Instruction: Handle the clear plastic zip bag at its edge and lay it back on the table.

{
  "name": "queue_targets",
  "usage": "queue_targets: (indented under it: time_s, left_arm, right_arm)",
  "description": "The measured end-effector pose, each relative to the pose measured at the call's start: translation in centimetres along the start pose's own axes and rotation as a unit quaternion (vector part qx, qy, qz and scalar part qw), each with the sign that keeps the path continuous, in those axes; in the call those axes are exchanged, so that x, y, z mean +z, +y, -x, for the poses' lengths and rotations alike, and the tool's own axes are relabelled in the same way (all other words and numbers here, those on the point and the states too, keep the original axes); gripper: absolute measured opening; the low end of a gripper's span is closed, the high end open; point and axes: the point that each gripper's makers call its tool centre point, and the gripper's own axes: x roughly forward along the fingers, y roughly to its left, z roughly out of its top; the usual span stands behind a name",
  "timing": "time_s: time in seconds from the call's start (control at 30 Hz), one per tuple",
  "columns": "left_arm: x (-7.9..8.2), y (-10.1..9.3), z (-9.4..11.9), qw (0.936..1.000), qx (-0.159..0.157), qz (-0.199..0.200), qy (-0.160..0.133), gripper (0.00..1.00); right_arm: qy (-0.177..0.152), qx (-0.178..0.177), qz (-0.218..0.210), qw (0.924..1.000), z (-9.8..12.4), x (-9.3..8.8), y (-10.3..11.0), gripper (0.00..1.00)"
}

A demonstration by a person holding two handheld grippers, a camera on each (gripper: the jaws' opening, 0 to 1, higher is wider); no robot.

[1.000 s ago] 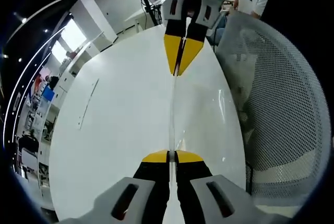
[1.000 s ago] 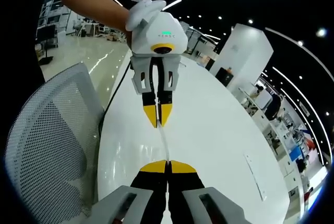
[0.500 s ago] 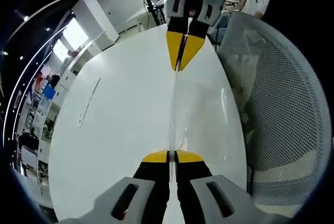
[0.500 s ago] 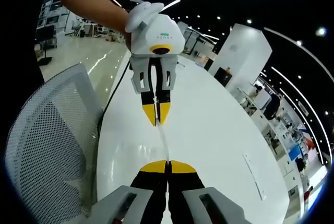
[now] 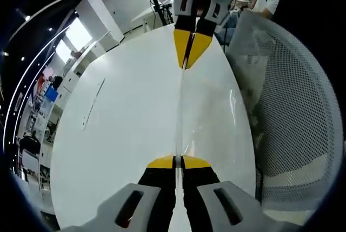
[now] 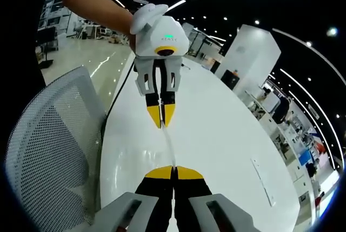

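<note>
Zip bag (image 5: 179,114) stretched above table (image 5: 124,134) (chair (image 5: 292,113) beside).

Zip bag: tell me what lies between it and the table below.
Nothing visible. The zip bag hangs stretched between the left hand-held gripper and right hand-held gripper, over bare white table.

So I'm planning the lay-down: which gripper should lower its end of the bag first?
Neither is clearly better: left gripper and right gripper each clamp one end of the bag, stretched edge-on above the table.
</note>
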Motion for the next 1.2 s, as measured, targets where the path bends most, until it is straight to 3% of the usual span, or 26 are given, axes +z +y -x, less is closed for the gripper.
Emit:
queue_targets:
  time_s: [1.2]
  left_arm:
    - [-0.72, 0.18, 0.60, 1.0000, 0.003, 0.001, 0.005, 0.00]
  right_arm:
    - [-0.004, -0.002, -0.006, 1.0000, 0.58, -0.27, 0.02, 0.00]
